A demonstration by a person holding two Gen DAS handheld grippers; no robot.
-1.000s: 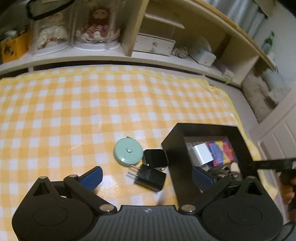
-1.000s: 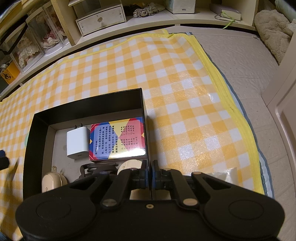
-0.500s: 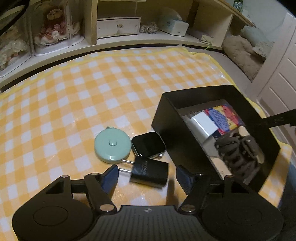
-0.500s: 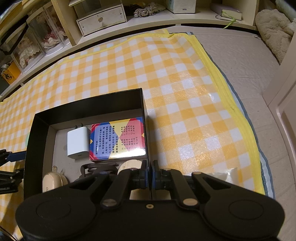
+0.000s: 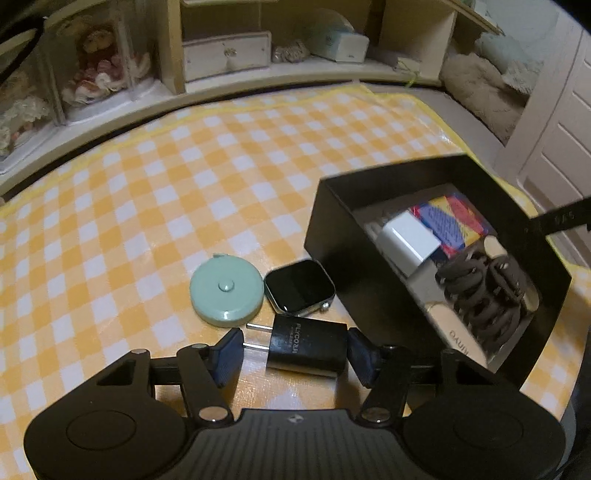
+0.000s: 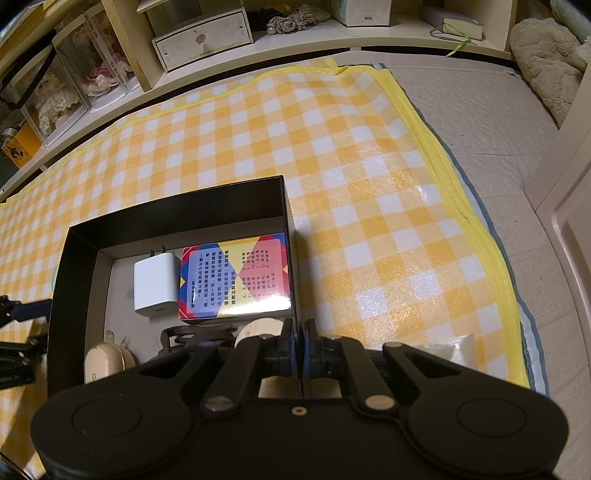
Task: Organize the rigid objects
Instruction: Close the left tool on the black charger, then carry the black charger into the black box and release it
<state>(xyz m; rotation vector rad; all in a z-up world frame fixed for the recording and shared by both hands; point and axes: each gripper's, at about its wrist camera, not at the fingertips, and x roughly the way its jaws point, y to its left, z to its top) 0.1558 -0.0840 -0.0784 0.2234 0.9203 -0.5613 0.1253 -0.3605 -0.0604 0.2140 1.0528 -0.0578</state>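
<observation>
Left wrist view shows our left gripper (image 5: 293,350) spread wide around the black charger (image 5: 306,347), which lies on its side on the yellow checked mat (image 5: 184,192); its prongs point toward the left blue pad, and the right pad sits just beside the charger's other end, though we cannot tell whether either pad touches it. At 12 o'clock from the charger lies the smartwatch body (image 5: 300,287), and the mint tape measure (image 5: 226,290) rests at 11 o'clock, just beside the watch. The black box (image 5: 332,236) stands at 2 o'clock, its near wall close to the watch and to our right pad, crowding that side. Inside it we see the white charger (image 5: 408,240), the colourful card box (image 5: 452,221), a dark hair claw (image 5: 484,291) and a beige case (image 5: 456,332) along the near wall. From the right wrist view, our right gripper (image 6: 300,350) is clenched on the box's right wall (image 6: 290,240), pads pressed to either side of it. The card box (image 6: 232,280) lies against that wall with the white charger (image 6: 155,284) touching its left side. Shelves (image 6: 295,33) with a small white drawer (image 6: 203,37) run beyond the mat at 12 o'clock.
</observation>
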